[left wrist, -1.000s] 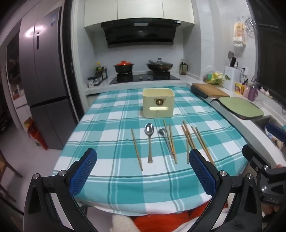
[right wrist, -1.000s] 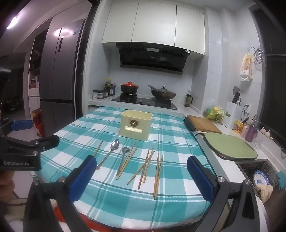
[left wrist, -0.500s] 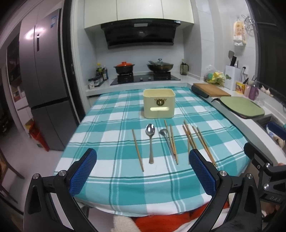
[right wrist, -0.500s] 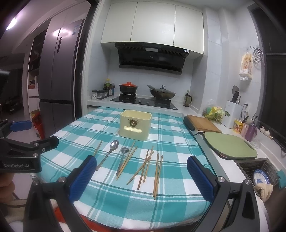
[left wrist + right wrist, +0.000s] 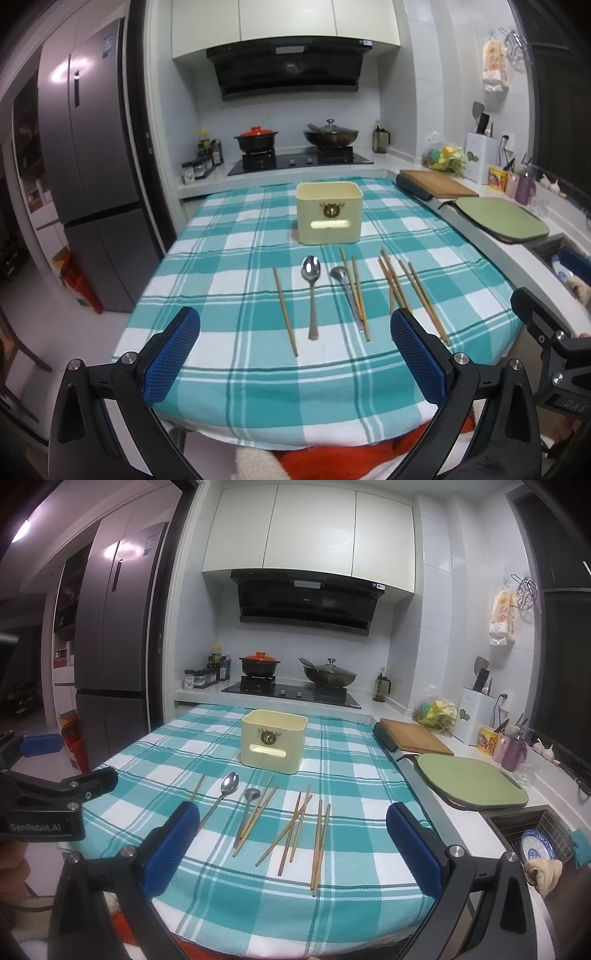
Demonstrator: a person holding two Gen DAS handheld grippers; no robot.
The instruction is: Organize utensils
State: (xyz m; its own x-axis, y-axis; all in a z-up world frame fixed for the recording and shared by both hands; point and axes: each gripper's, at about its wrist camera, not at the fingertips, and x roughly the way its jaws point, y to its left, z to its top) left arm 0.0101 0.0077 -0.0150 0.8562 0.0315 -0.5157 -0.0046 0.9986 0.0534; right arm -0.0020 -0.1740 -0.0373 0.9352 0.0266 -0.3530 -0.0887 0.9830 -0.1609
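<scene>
A cream utensil box (image 5: 328, 213) (image 5: 273, 741) stands on the teal checked tablecloth (image 5: 236, 258) (image 5: 351, 753). In front of it lie a big steel spoon (image 5: 311, 291) (image 5: 221, 797), a smaller spoon (image 5: 345, 291) (image 5: 246, 808), a lone chopstick (image 5: 284, 311) (image 5: 197, 787) at the left and several more wooden chopsticks (image 5: 413, 291) (image 5: 299, 823). My left gripper (image 5: 295, 354) hovers open at the table's near edge, nothing between its blue pads. My right gripper (image 5: 290, 845) is open too, near the front right of the utensils.
Behind the table runs a counter with a stove, a red-lidded pot (image 5: 256, 138) and a wok (image 5: 331, 134). To the right are a wooden board (image 5: 437, 182), a green board (image 5: 500, 221) and a sink with a plate (image 5: 535, 845). A fridge (image 5: 92, 184) stands left.
Both grippers have drifted slightly; the views are almost the same. The utensils and box have not moved.
</scene>
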